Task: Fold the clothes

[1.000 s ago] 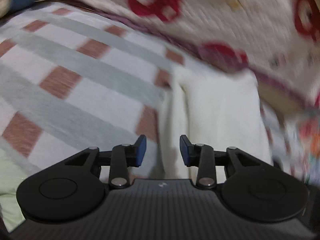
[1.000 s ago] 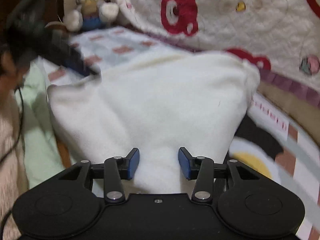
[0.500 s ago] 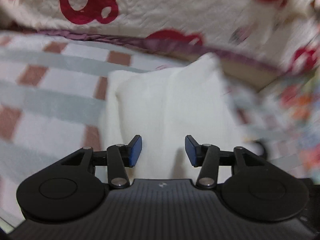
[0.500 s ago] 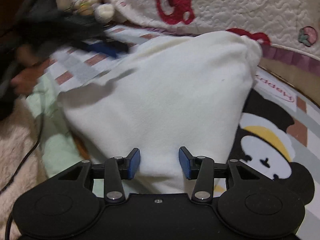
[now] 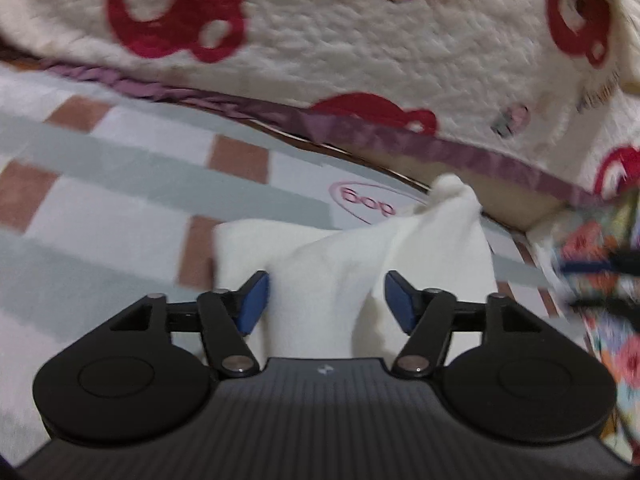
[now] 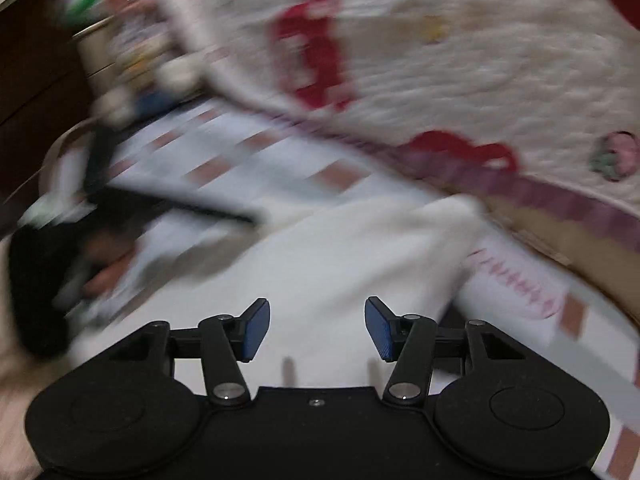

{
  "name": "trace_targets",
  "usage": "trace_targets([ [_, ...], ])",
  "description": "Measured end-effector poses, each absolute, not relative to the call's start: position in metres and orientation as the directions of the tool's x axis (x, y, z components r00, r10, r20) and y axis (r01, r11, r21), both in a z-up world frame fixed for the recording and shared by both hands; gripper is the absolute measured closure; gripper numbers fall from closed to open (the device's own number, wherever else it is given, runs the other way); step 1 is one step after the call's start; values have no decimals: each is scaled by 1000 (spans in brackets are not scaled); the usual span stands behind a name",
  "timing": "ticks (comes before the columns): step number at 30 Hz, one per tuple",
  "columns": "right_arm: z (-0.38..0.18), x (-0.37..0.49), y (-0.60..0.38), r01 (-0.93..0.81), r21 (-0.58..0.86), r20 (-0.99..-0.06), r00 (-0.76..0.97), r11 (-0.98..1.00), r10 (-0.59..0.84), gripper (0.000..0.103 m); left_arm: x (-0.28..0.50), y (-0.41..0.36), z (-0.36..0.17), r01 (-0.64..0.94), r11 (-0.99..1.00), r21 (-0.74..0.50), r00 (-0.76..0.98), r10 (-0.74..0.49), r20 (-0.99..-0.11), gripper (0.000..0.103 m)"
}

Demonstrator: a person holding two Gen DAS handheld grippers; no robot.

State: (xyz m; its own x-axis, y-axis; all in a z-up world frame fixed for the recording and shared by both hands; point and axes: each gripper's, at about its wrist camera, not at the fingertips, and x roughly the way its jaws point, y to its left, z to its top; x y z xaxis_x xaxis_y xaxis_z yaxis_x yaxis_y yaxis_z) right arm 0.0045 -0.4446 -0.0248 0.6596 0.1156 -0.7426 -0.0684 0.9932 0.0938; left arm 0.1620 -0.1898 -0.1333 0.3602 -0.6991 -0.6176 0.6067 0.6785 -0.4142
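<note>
Risk lies in the release: both pairs of jaws are opening with the soft cream-white fleece garment (image 5: 320, 280) between them, so the folded layer could slump or spring apart if a pad drags the nap on the way out. The left gripper (image 5: 326, 300) has its blue pads apart, clear of the cloth by the look of it; a raised fold stands between them and peaks toward 1 o'clock. The right gripper (image 6: 316, 330) is likewise spread, the garment spreading from under it toward 12 and 1 o'clock across the checked white, grey and brick-red bedsheet (image 5: 120, 184). Motion blur hides finer contact
</note>
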Motion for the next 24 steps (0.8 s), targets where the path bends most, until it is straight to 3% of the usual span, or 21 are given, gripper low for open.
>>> trace_targets([
  [1, -33, 15, -455, -18, 112, -736, 670, 994, 95, 45, 162, -198, -135, 622, 680, -387, 359, -688, -631, 41],
  [2, -41, 24, -463, 14, 139, -733, 674, 990, 94, 45, 161, -205, -137, 639, 687, -348, 368, -669, -646, 61],
  [3, -49, 33, -469, 42, 167, -730, 677, 985, 95, 45, 160, -212, -139, 654, 692, -307, 378, -650, -659, 94],
  [4, -57, 42, -476, 71, 195, -727, 680, 978, 96, 45, 158, -215, -139, 656, 695, -293, 387, -643, -661, 95],
  [9, -84, 71, -479, 126, 177, -706, 708, 976, 37, 45, 155, -188, -111, 603, 710, -364, 462, -683, -566, 95],
  [13, -103, 90, -491, 182, 93, -705, 706, 979, -64, 45, 171, -186, -138, 545, 729, -413, 415, -663, -623, 94],
  [16, -113, 100, -504, 198, 122, -716, 697, 973, -52, 45, 184, -178, -153, 458, 724, -516, 366, -682, -633, 93],
  [20, -124, 110, -516, 220, 171, -734, 679, 960, -25, 45, 184, -178, -150, 477, 727, -495, 374, -677, -634, 91],
  [22, -131, 114, -521, 234, 200, -743, 669, 951, -9, 43, 184, -180, -151, 471, 743, -476, 383, -658, -648, 83],
  [24, -132, 112, -529, 282, 250, -741, 672, 926, -4, 42, 187, -178, -149, 442, 772, -456, 392, -624, -676, 54],
])
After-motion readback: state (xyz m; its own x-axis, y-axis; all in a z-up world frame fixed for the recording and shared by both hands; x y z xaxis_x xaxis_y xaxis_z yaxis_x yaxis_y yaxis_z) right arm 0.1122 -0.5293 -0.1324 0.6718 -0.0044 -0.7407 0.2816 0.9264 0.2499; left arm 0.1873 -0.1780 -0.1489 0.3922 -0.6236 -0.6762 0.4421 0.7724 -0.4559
